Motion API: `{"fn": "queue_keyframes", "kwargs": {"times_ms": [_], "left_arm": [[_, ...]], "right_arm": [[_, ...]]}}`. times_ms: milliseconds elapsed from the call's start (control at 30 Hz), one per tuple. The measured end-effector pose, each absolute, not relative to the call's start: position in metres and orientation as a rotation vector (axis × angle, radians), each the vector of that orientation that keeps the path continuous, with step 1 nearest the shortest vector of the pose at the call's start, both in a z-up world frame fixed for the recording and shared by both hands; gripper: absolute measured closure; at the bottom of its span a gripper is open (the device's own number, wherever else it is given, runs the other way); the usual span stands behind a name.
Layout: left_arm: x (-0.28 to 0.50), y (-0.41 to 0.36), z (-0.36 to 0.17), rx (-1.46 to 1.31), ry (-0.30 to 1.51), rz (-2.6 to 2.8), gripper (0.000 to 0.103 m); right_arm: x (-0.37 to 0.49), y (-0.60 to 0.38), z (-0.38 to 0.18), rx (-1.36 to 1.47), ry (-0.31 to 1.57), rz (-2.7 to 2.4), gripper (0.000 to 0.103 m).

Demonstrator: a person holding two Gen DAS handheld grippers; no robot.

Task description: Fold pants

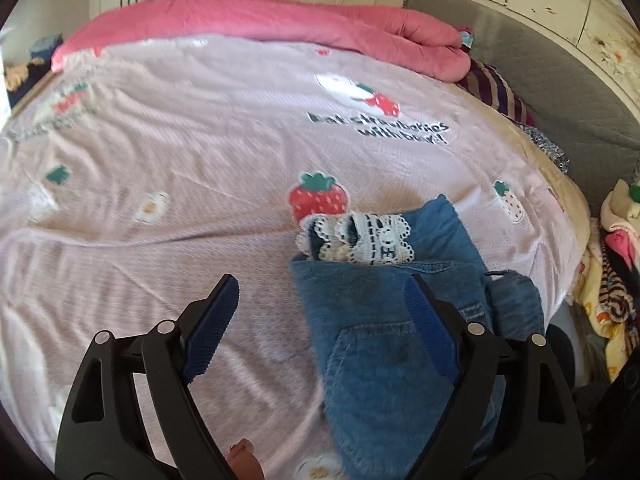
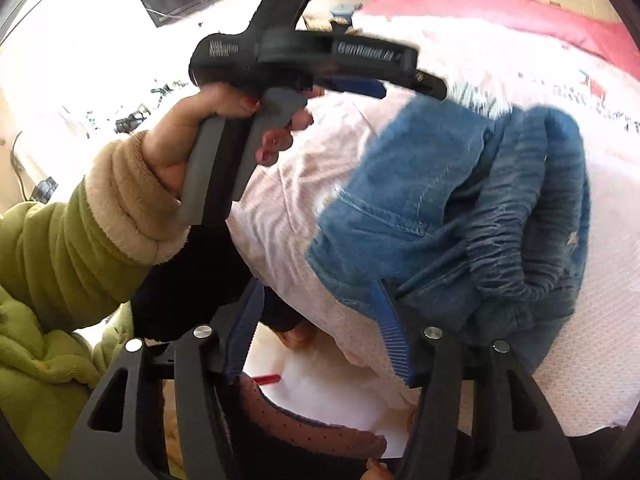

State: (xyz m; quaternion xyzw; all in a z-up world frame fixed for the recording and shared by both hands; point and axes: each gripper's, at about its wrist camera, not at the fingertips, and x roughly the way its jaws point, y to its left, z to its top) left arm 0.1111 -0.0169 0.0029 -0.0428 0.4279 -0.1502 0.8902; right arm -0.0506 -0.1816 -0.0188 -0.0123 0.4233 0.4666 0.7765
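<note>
Folded blue denim pants [image 1: 384, 320] with white lace cuffs [image 1: 360, 236] lie on the pink strawberry-print bed sheet [image 1: 180, 152], near the bed's near right edge. My left gripper [image 1: 322, 290] is open above the sheet, its right finger over the denim and its left finger over bare sheet. In the right wrist view the pants [image 2: 460, 208] show their elastic waistband [image 2: 516, 248] toward me. My right gripper [image 2: 316, 300] is open at the bed's edge, its right finger touching the denim's near edge. The left gripper's body [image 2: 304, 56] and the hand holding it hover beyond the pants.
A rolled pink quilt [image 1: 260, 20] lies along the far side of the bed. A grey headboard [image 1: 560, 80] stands at the right, with a pile of clothes [image 1: 612, 280] beside it. Striped fabric [image 1: 496, 92] lies near the headboard. A green sleeve [image 2: 60, 260] fills the left.
</note>
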Motion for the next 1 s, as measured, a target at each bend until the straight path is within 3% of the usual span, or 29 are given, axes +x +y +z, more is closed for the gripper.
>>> {"fn": "queue_keyframes", "kwargs": {"times_ms": [133, 267, 400, 1000], "left_arm": [[0.102, -0.011, 0.008, -0.097, 0.88, -0.305, 0.025], [0.093, -0.01, 0.009, -0.109, 0.876, -0.304, 0.025], [0.084, -0.01, 0.009, -0.111, 0.872, -0.302, 0.022], [0.062, -0.032, -0.004, -0.036, 0.88, -0.308, 0.014]], "right_arm": [[-0.053, -0.204, 0.0, 0.035, 0.848, 0.947, 0.037], [-0.049, -0.228, 0.019, 0.094, 0.778, 0.853, 0.019], [-0.032, -0.257, 0.03, 0.152, 0.747, 0.749, 0.012], [0.013, -0.269, 0.015, 0.105, 0.784, 0.557, 0.006]]}}
